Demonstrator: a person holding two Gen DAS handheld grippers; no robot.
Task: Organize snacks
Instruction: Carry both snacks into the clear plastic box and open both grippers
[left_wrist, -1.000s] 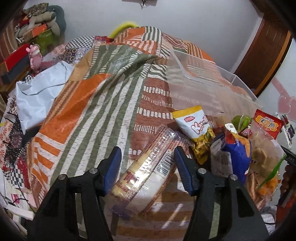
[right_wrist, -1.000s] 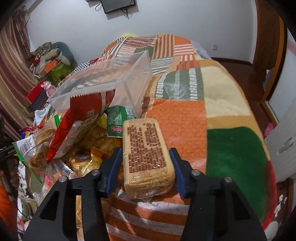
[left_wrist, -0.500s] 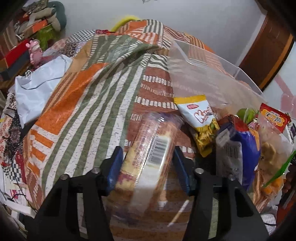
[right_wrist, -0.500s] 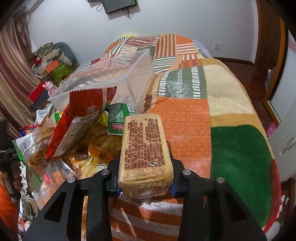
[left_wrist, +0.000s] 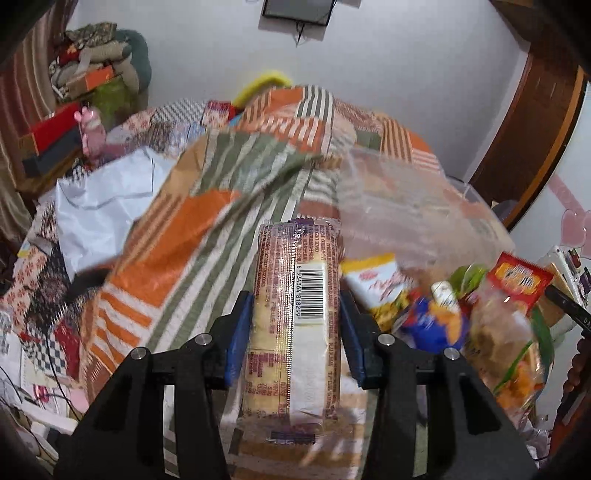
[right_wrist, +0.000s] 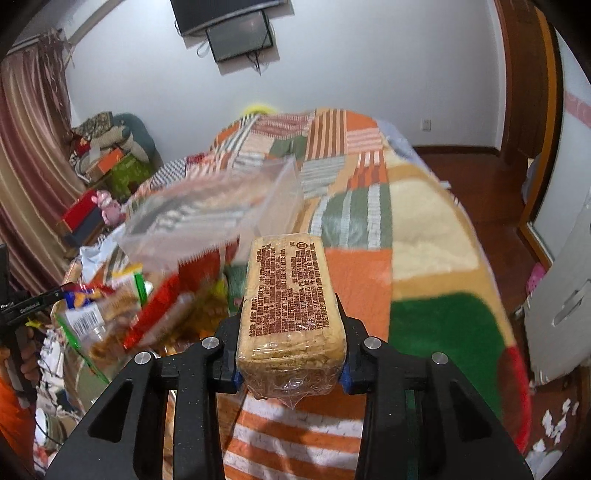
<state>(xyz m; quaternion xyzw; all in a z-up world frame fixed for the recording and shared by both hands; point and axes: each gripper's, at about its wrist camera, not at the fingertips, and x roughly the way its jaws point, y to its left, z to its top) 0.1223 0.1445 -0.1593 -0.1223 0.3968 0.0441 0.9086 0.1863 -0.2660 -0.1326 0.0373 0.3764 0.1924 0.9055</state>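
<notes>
1. Left gripper: its jaws are closing on a long wafer packet that lies lengthwise between the blue pads, barcode side up; both pads press on its long sides, which I judge the sensible hold, since the narrow width fits the jaws and the length runs forward clear of them.
2. Right gripper: jaws narrow and clamped on a clear-wrapped cracker block, printed face up; the pads bear on its two flanks near the rear end, so most of the block projects ahead.
3. Pose: both grippers pitch moderately downward toward the patchwork bedspread; neither shows any sideways roll; each packet appears raised clear of the cover.
4. Middle ground: the snack heap sits to the right of the left gripper and to the left of the right one; bags are loose and overlapping, contents partly blurred.
5. Beyond: a clear plastic bin rests on the bedspread just behind the heap; judged the likely destination; it looks empty, though blur prevents certainty.
</notes>
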